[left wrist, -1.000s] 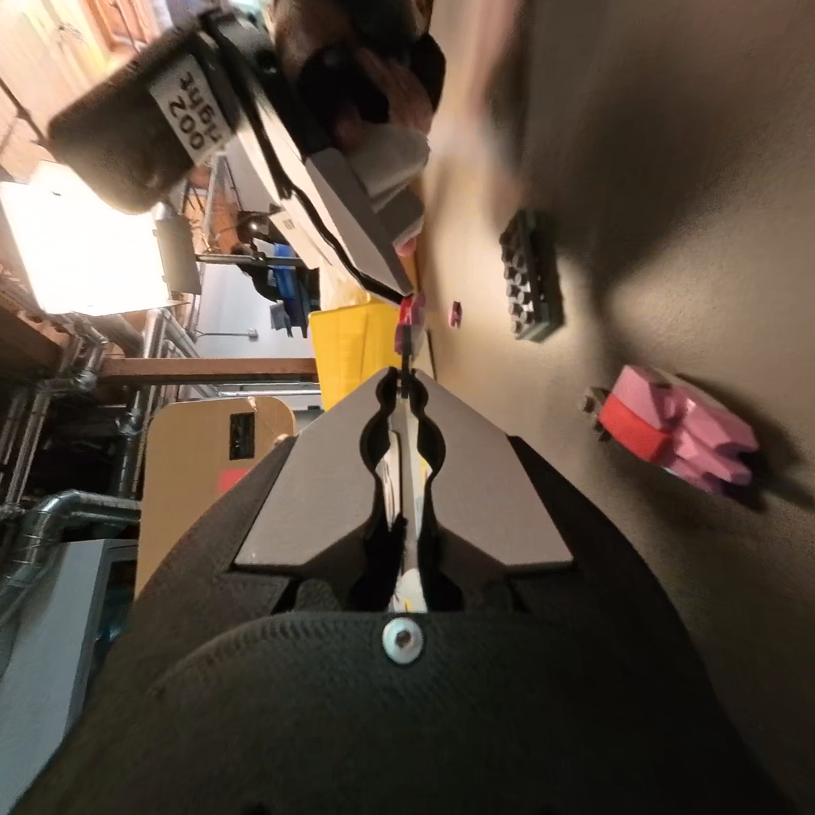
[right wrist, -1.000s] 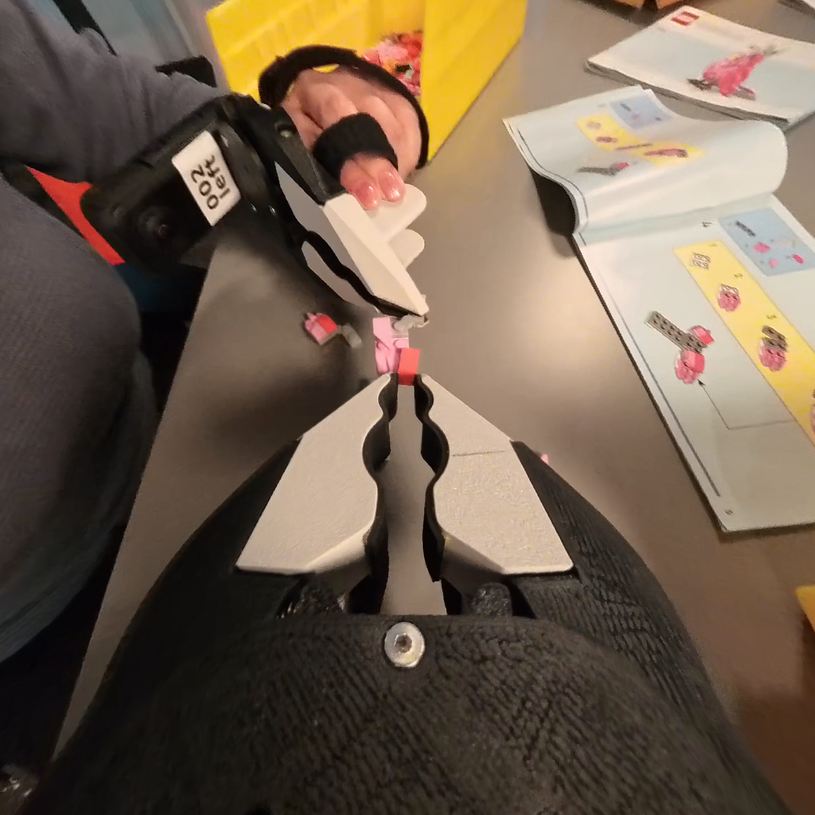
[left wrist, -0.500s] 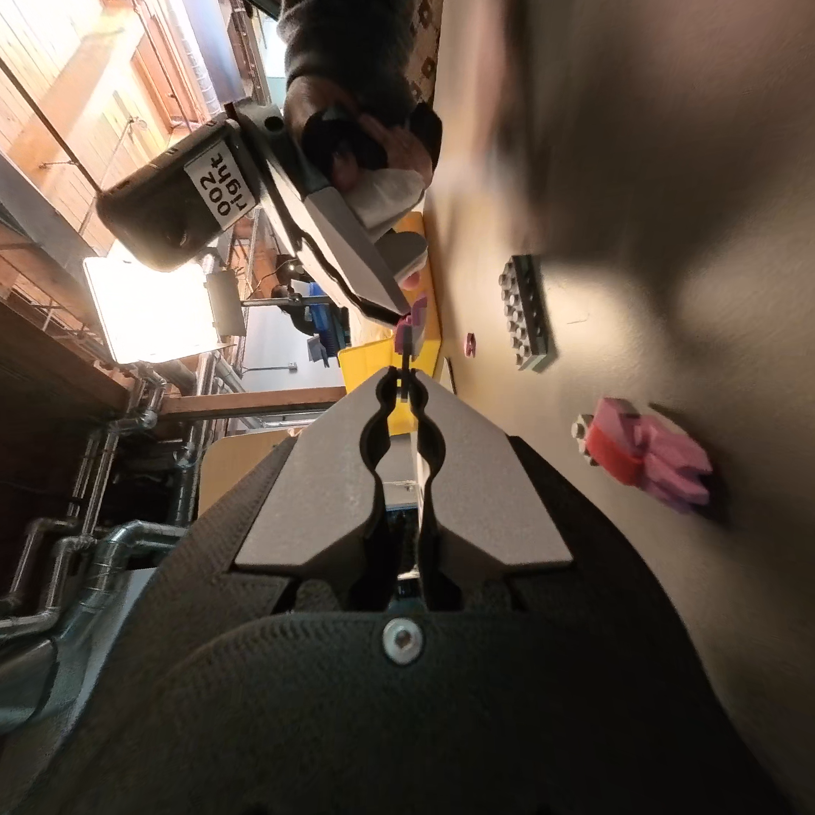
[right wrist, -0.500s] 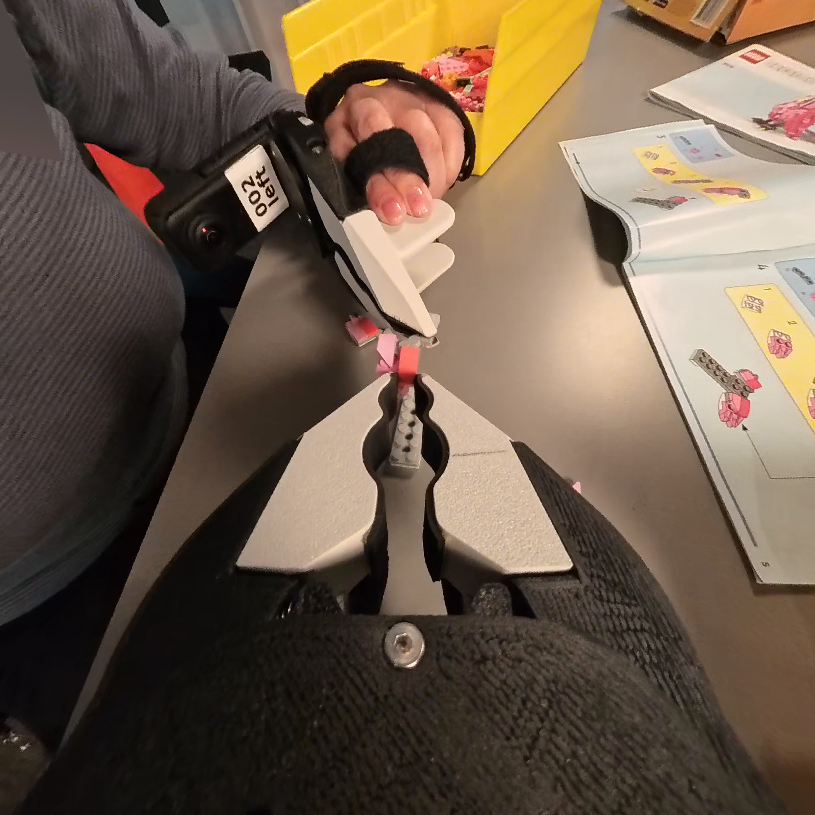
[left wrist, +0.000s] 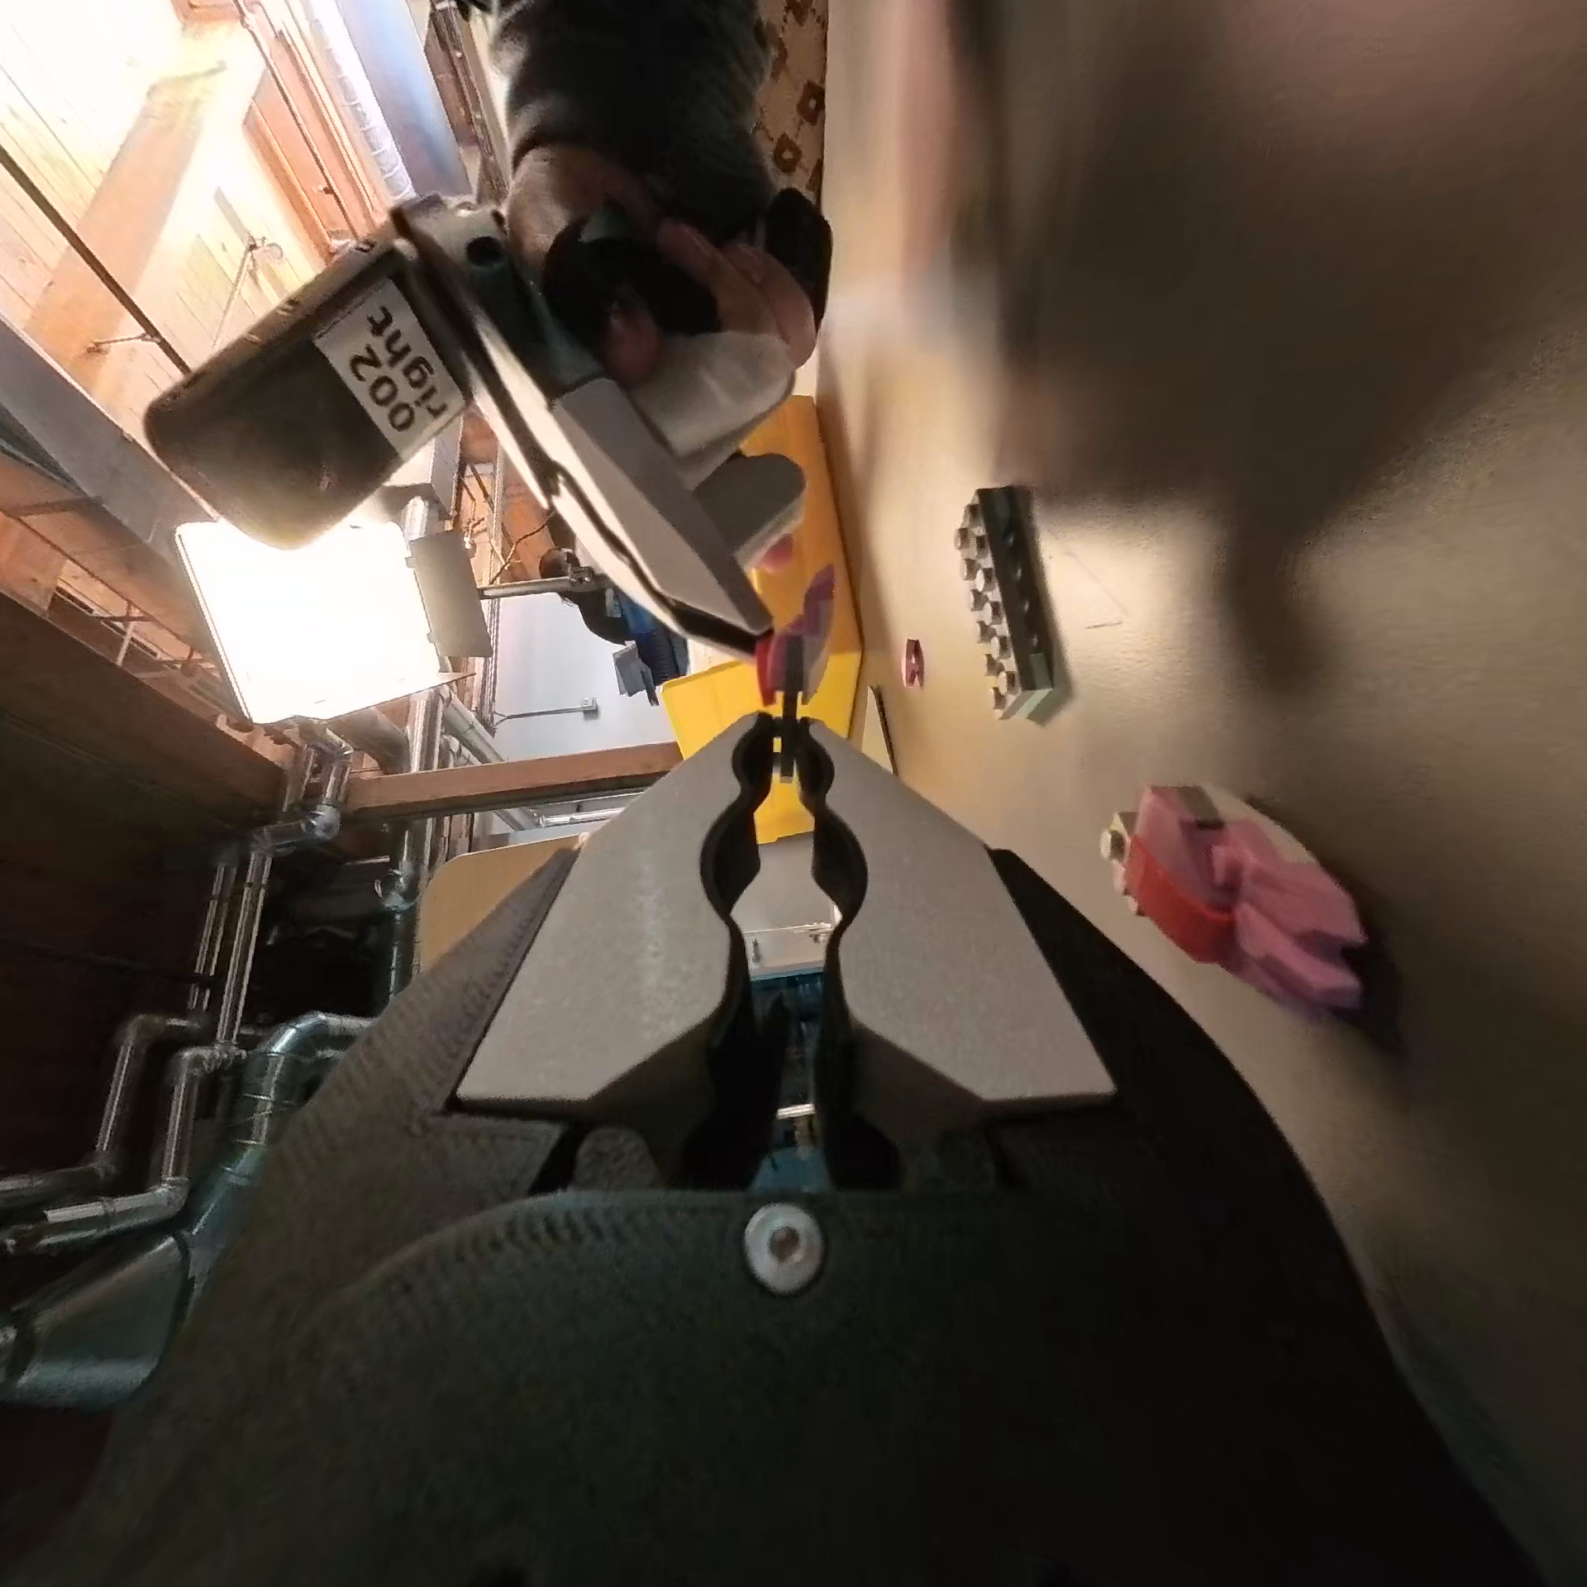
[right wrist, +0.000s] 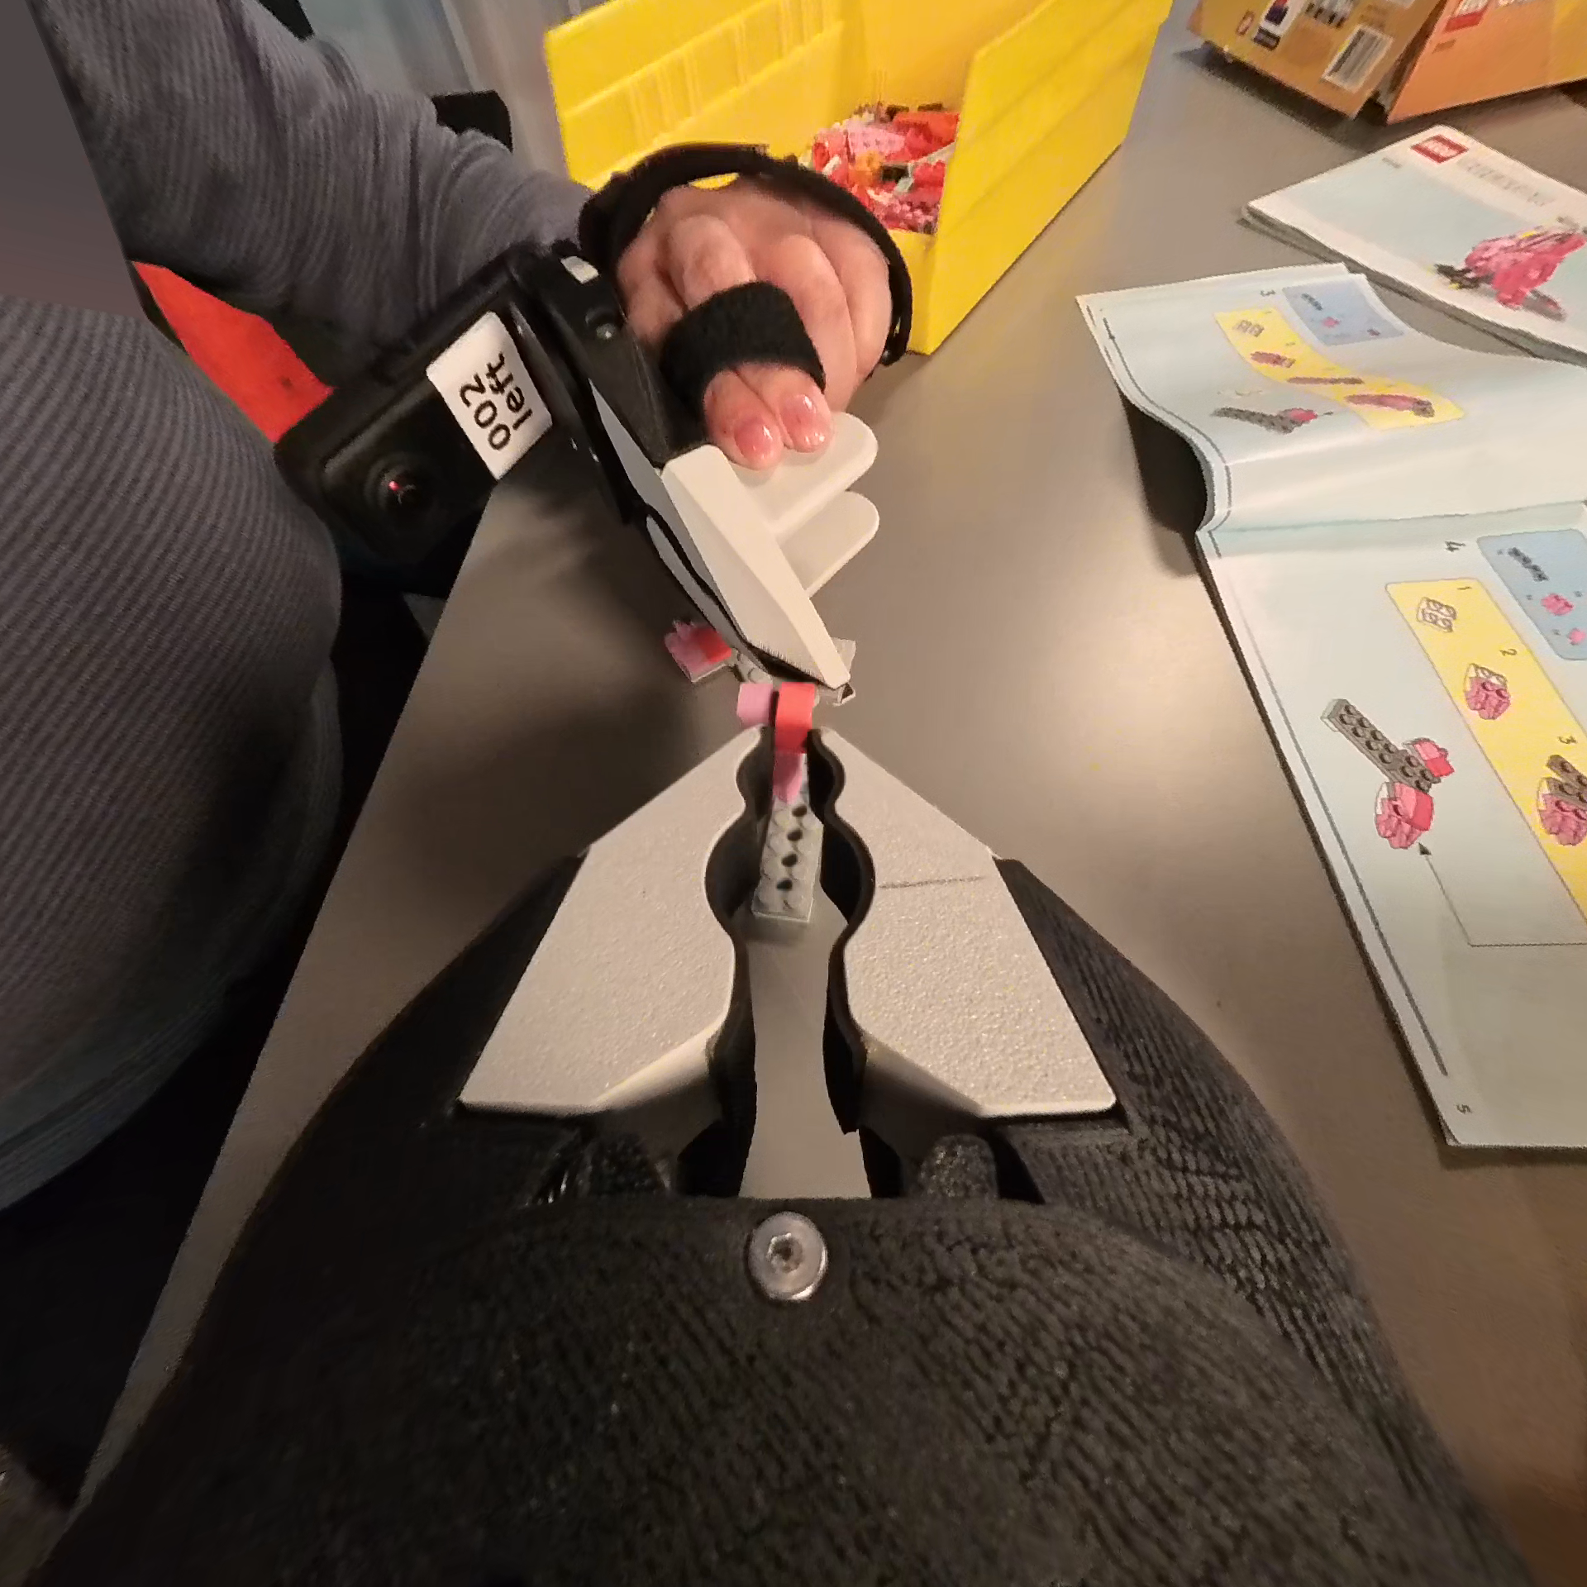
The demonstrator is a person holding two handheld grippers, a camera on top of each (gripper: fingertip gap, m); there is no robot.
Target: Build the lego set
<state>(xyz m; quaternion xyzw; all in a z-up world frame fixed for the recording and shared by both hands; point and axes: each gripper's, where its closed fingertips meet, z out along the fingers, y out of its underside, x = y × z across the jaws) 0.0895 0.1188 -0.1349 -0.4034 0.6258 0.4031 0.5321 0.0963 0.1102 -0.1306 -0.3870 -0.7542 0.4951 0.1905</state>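
The right gripper (right wrist: 786,743) is clamped on a small red and pink brick assembly (right wrist: 786,721); how much of it sits between the pads is hidden. The left gripper (left wrist: 786,745) pinches a thin grey plate (left wrist: 783,756) edge-on, its far end lost against that assembly. Only the left wrist view shows the grey studded brick (left wrist: 1013,601) and a blurred pink and red build (left wrist: 1237,902) lying apart on the desk (left wrist: 1288,429). Only the right wrist view shows the open instruction booklet (right wrist: 1374,644) by the desk's right edge and the yellow bin (right wrist: 859,103) at its far edge
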